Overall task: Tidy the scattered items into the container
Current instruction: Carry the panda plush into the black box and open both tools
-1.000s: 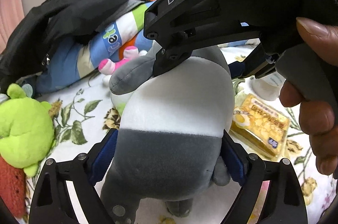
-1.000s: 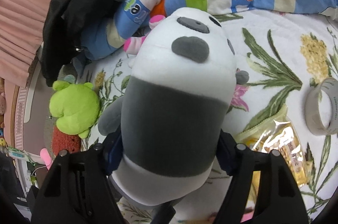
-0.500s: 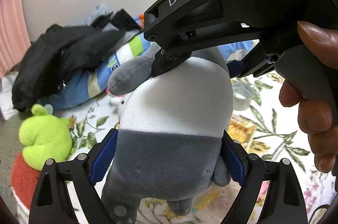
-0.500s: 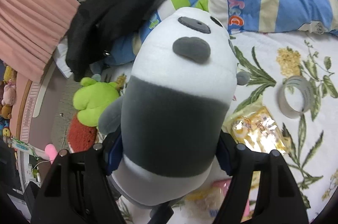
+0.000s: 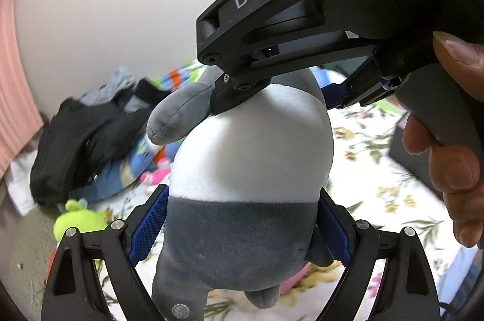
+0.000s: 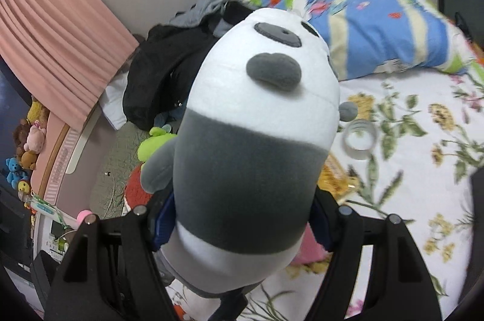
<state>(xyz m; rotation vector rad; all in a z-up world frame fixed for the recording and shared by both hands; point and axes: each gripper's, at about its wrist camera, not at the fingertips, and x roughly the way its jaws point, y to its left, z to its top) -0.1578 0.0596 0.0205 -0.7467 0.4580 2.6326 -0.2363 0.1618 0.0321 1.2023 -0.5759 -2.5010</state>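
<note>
The left gripper [image 5: 242, 225], a matte black plastic frame with ribbed blue pads, is clamped on the grey lower band of a plush panda [image 5: 251, 169], its jaws spread wide around the soft, rounded body with both pads pressed into the short velvety pile. The right gripper [image 6: 242, 222] grips the same toy from the other side, its blue pads sunk into the dark grey middle band, jaws about half spread. In the left wrist view that second gripper's black curved shell, lettered DAS, arches over the panda's white back, and a hand [image 5: 450, 139] wraps its smooth grey handle.

The panda is barrel-shaped, white and grey in broad stripes, with a stubby grey arm, an oval felt nose and flat felt eye patches. It hangs in the air between the two grippers, clear of the floral bedsheet [image 6: 408, 169], a white cloth printed with green leaves and yellow flowers.

On the sheet lie a ring of tape [image 6: 360, 139], a crinkly yellow snack packet [image 6: 335, 178] and something flat and pink partly hidden behind the toy. A lime-green plush [image 6: 154, 142] sits at the bed edge beside a red fuzzy item. A crumpled black jacket [image 6: 163, 79] drapes over a striped blue quilt [image 6: 378, 18]. Pleated pink curtains [image 6: 60, 39] hang at the left.
</note>
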